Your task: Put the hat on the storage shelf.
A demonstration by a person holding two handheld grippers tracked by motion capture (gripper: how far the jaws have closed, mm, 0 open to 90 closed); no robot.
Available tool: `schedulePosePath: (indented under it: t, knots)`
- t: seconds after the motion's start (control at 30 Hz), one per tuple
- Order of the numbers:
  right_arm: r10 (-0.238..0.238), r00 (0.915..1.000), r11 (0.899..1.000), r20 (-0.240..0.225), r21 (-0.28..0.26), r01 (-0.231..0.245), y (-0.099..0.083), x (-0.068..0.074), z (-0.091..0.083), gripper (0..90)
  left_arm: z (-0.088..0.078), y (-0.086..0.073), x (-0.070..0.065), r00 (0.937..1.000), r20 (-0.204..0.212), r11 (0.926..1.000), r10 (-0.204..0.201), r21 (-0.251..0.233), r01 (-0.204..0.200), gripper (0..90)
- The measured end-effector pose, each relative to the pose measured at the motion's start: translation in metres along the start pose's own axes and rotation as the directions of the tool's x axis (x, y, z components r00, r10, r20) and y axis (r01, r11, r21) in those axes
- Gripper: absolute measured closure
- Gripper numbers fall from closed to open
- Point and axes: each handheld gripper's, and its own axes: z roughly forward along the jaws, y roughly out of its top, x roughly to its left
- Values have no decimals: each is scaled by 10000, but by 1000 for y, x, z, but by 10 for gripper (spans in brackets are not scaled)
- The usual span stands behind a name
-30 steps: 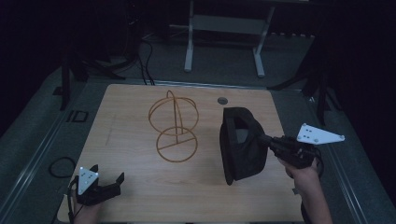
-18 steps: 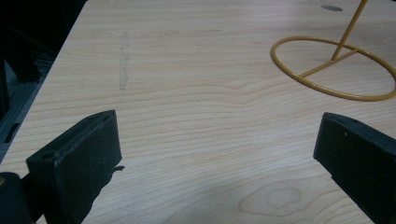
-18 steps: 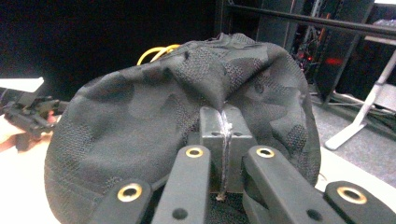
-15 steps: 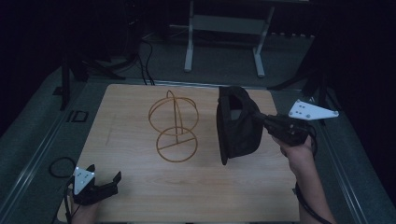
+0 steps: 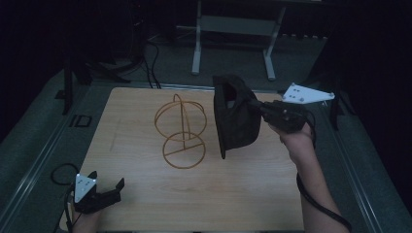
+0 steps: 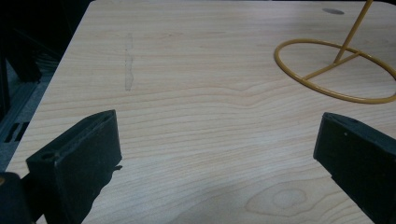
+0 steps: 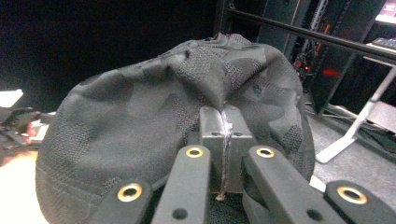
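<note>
Wooden table point(image 5: 145, 194), right gripper's point(image 7: 223, 121) fingers pinching dark cap point(image 5: 235, 116), nothing inside

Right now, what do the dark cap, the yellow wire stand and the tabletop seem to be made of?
Dark cap: probably knitted fabric, matte, with a visible textured weave and soft folds. Yellow wire stand: likely metal rod with smooth yellow coating, thin and rigid. Light tabletop: wood or wood-look laminate, showing grain lines and a knot.
</note>
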Motion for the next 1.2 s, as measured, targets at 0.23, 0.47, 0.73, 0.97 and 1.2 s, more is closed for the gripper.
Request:
schedulePosePath:
  t: [0.23, 0.47, 0.73, 0.97, 1.2]
  knots:
    - [-204, 9997, 9997, -120, 145, 206, 17, 5, 20, 899, -1, 0, 3, 10000, -26, 10000, -21, -37, 21, 12]
    - [-340, 9985, 9986, -427, 388, 357, 30, 14, 46, 898, -2, 1, 5, 10000, 27, 9999, -27, -117, 27, 12]
    - [-669, 9945, 9928, -801, 943, 744, 38, 30, 79, 898, -3, 1, 7, 10000, -12, 9999, -68, -143, 68, 12]
    - [-893, 9904, 9801, -1058, 1677, 1063, 37, 41, 108, 898, -4, 1, 8, 10000, -27, 9999, -52, -129, 52, 12]
    - [-704, 9900, 9720, -1226, 2148, 958, 31, 42, 131, 897, -5, 1, 8, 10000, 7, 9999, -77, -149, 77, 12]
